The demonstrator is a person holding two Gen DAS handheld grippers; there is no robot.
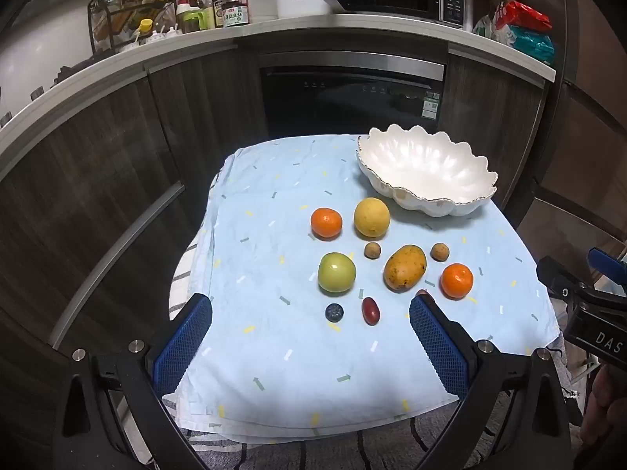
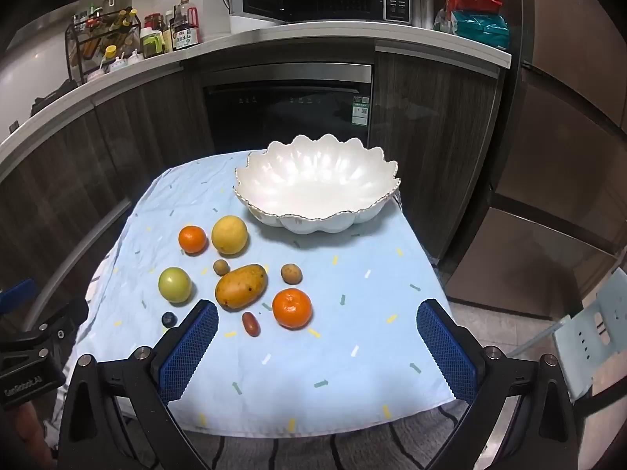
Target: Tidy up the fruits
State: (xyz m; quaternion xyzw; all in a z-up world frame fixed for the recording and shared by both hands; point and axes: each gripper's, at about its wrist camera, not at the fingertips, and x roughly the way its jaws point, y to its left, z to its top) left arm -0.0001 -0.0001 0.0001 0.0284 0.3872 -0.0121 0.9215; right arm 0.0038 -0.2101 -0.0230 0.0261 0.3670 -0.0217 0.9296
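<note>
Nine fruits lie loose on a pale blue cloth [image 1: 274, 352] in the left wrist view, none in the white scalloped bowl [image 1: 427, 174] at the far right of the cloth. The left gripper [image 1: 311, 313] hangs over the near edge with its blue pads spread as wide as they go, holding nothing. Between its pads lie a blueberry [image 1: 334, 312] and a dark red date [image 1: 370, 310], the date's long axis running near to far. Beyond them sit a green apple [image 1: 336, 272] and a mango [image 1: 405, 268] — the mango's long axis slants from near left up to far right. At the right edge the other tool's black body carries the letters "DAS"; the rest is cut off.

Seen from the right wrist, the right gripper [image 2: 317, 315] is likewise fully spread and empty, above the cloth's near edge. A tangerine [image 2: 292, 308] lies between its pads, just right of the mango [image 2: 241, 286], which slants the same way. The bowl [image 2: 317, 192] stands beyond the fruit, upright. At the left edge the left tool reads "GenRobot.AI". Labels on the counter bottles [image 2: 184, 31] are too small to read.
</note>
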